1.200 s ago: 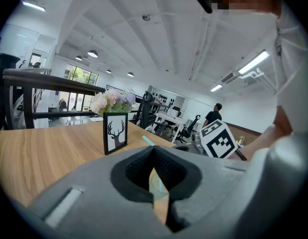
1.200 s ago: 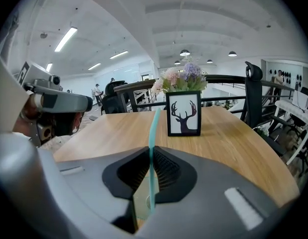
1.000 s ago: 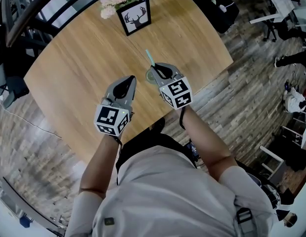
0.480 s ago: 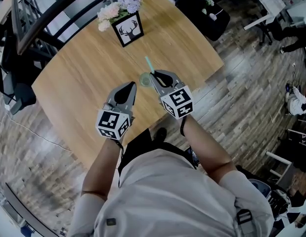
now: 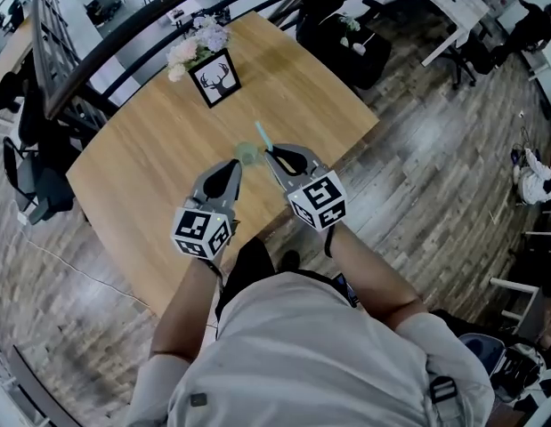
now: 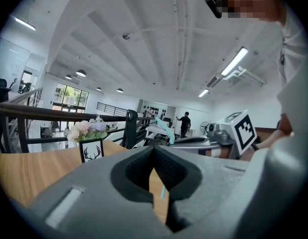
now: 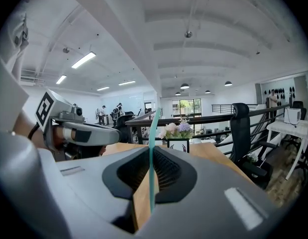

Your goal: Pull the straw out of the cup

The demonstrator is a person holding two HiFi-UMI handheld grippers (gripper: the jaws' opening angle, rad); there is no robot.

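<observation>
The room is evenly bright. Long ceiling lamps (image 6: 236, 63) glow white at the upper right of the left gripper view, with mild glare. Both gripper views bend strongly and go black at the corners. The table (image 5: 150, 158) carries only soft shadows. The straw (image 7: 152, 158) looks crisp.

The table (image 5: 150, 140) is pale wood with a fine straight grain and a smooth, low-sheen finish. Around the table, the floor (image 5: 435, 176) is rougher grey-brown planking. Over the table, the right gripper (image 7: 151, 148) and left gripper (image 6: 154, 151) have matt grey plastic shells and black ribbed pads. The straw (image 7: 152, 173) is smooth, slightly translucent teal plastic. The cup (image 5: 247, 154) on the table looks like translucent greenish plastic.
</observation>
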